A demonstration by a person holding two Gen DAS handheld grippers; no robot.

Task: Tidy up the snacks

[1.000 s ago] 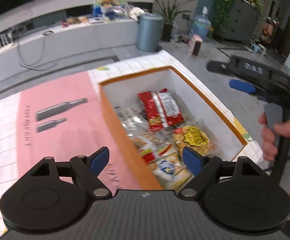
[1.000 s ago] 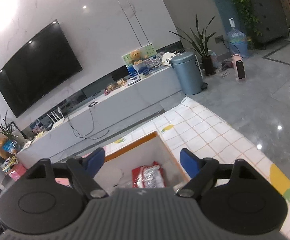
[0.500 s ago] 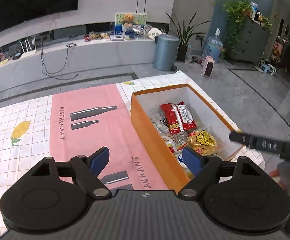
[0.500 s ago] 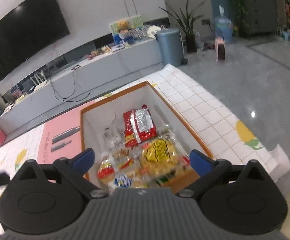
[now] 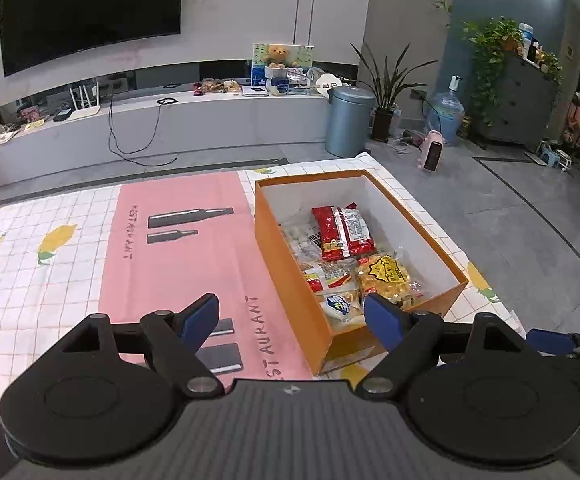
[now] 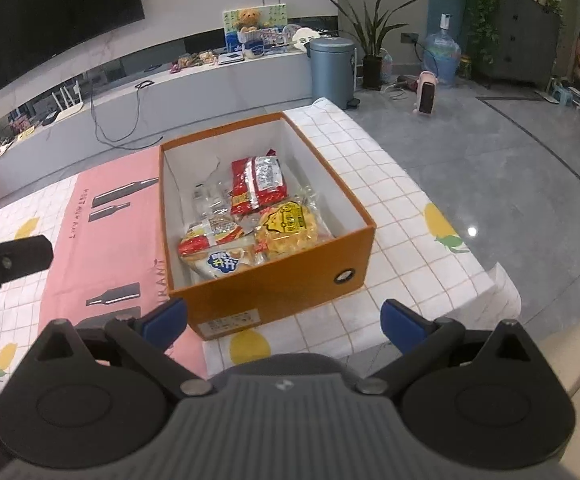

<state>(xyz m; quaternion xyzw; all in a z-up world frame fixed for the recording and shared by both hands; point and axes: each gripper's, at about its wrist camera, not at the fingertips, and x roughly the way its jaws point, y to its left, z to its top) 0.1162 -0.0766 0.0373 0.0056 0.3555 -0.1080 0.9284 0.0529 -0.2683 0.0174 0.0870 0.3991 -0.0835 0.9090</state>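
An orange box (image 5: 285, 276) (image 6: 290, 280) stands on the table's right part and holds several snack packs: a red pack (image 5: 344, 232) (image 6: 257, 186), a yellow pack (image 5: 384, 276) (image 6: 287, 226), a clear pack (image 6: 209, 200) and a blue-labelled pack (image 6: 221, 266). My left gripper (image 5: 292, 318) is open and empty, held back above the table near the box's front left corner. My right gripper (image 6: 283, 318) is open and empty, in front of the box's near end.
The table wears a checked cloth with lemons (image 6: 406, 200) and a pink mat (image 5: 177, 256). The table's right edge drops to grey floor. A bin (image 5: 348, 120), plants, a heater (image 5: 432, 156) and a TV bench stand beyond.
Both grippers have drawn back and up from the box, so the whole box now shows in both views. The snacks have not moved.
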